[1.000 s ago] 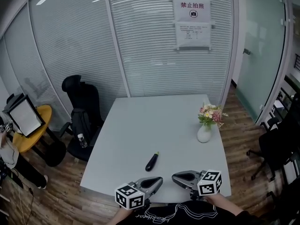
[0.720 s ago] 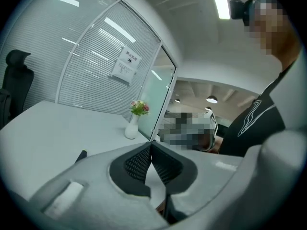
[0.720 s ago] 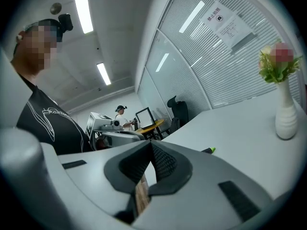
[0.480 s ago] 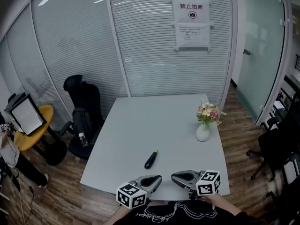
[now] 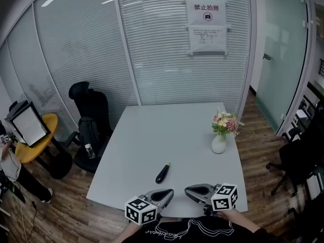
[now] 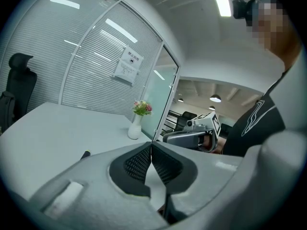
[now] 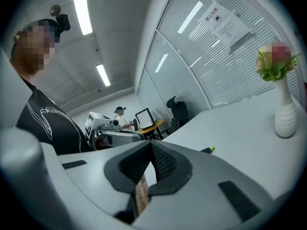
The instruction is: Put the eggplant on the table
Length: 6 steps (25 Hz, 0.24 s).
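The eggplant (image 5: 163,173) lies on the table (image 5: 167,130), toward its near edge and well apart from the flower vase (image 5: 218,143) on the right. Nearer, the left gripper (image 5: 171,193) and right gripper (image 5: 187,190) hover side by side, jaws pressed together on nothing. The placing looks done; best hold both clear, lest a nudge roll it
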Tool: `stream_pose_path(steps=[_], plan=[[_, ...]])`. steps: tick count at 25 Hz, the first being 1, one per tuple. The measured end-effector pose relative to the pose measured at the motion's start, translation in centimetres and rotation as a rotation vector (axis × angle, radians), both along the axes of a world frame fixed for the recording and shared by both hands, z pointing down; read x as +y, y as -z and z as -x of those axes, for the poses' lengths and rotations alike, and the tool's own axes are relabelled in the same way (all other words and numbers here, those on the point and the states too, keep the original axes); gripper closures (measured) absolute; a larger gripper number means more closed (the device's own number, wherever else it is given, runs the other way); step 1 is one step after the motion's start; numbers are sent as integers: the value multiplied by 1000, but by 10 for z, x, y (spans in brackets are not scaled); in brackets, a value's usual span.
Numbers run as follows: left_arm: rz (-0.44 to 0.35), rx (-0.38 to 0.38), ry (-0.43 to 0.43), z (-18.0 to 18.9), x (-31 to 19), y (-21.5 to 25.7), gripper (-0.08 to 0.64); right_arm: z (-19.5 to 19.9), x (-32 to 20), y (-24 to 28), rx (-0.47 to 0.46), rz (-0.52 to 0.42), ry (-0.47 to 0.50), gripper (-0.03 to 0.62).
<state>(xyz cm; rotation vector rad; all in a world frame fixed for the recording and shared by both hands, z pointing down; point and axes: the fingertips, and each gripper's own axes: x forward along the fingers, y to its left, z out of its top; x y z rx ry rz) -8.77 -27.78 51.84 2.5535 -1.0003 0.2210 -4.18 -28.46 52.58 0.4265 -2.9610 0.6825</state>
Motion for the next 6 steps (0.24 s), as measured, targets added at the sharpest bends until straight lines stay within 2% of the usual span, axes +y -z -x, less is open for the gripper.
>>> stream_pose_path(steps=[6], plan=[[3,1,5,2,-6,-1,545,1,-7,1,1,-2,-5,583]])
